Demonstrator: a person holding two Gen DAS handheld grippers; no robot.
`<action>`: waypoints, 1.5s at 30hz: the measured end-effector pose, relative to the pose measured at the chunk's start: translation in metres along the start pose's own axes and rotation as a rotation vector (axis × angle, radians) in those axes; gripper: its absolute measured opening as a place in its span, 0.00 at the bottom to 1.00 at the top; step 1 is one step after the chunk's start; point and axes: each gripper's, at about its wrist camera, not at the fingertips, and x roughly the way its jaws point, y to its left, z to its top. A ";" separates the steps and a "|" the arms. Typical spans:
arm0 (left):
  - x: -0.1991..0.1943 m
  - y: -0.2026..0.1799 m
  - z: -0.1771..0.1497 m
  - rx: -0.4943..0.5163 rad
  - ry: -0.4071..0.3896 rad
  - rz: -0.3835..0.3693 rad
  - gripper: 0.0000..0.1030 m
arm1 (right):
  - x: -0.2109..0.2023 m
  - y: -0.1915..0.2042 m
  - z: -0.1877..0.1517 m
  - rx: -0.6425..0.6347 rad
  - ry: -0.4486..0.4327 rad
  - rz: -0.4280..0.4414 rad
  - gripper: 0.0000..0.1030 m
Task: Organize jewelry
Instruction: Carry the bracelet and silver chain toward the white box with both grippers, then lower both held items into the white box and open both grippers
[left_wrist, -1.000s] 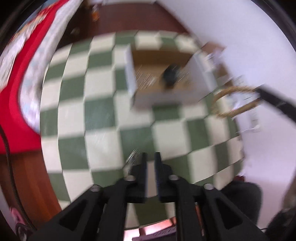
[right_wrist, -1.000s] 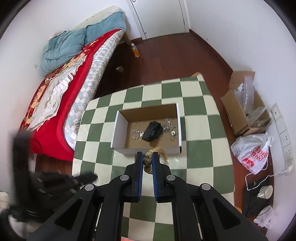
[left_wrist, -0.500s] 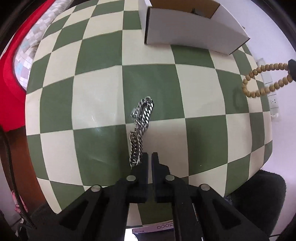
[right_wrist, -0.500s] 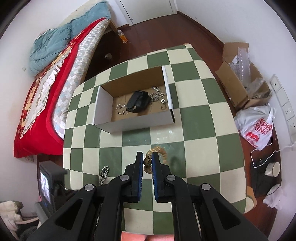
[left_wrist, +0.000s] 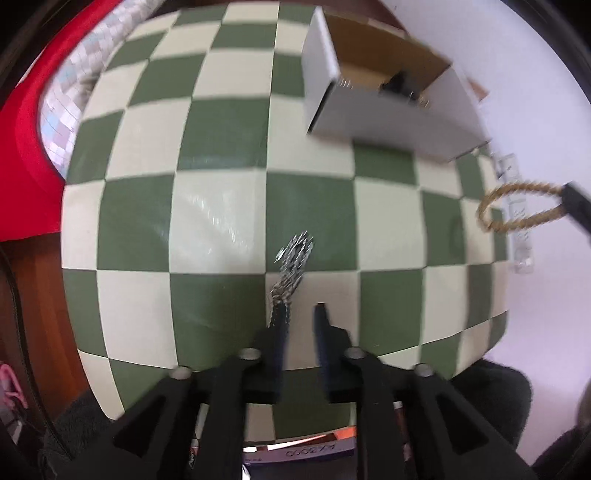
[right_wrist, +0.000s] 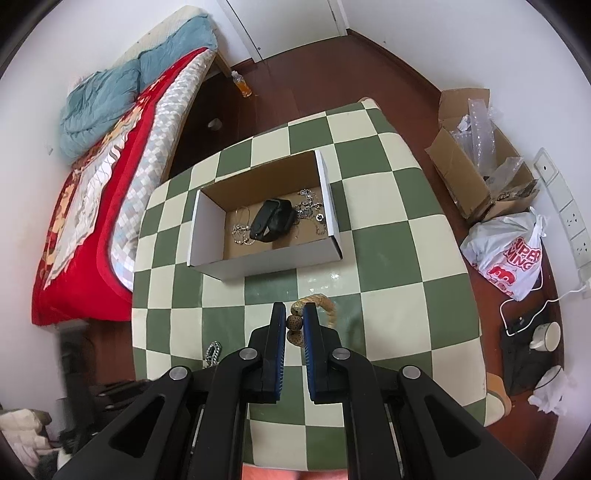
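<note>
Gripping tan bead bracelet (right_wrist: 317, 314): right tool (right_wrist: 294, 323) | left tool (left_wrist: 300, 314) parted | silver chain (left_wrist: 291, 266) flat

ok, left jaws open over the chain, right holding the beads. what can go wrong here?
1. The left gripper sits at the near end of the silver chain; a pinch there may catch few links and let it slip.
2. The bead bracelet is held by only a couple of beads in the right gripper, loop dangling; it could snag the box wall.

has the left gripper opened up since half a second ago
Yes. The left gripper now shows a gap between its fingers, near the silver chain on the checkered table.
</note>
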 end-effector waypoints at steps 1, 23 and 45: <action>0.005 -0.001 -0.002 0.007 0.006 0.019 0.36 | -0.001 0.000 0.001 0.003 -0.001 0.002 0.09; -0.079 -0.013 0.003 0.074 -0.223 -0.060 0.01 | 0.000 -0.006 -0.004 0.029 0.002 0.013 0.09; -0.185 -0.079 0.110 0.194 -0.449 -0.127 0.01 | -0.060 0.058 0.077 -0.105 -0.104 0.053 0.09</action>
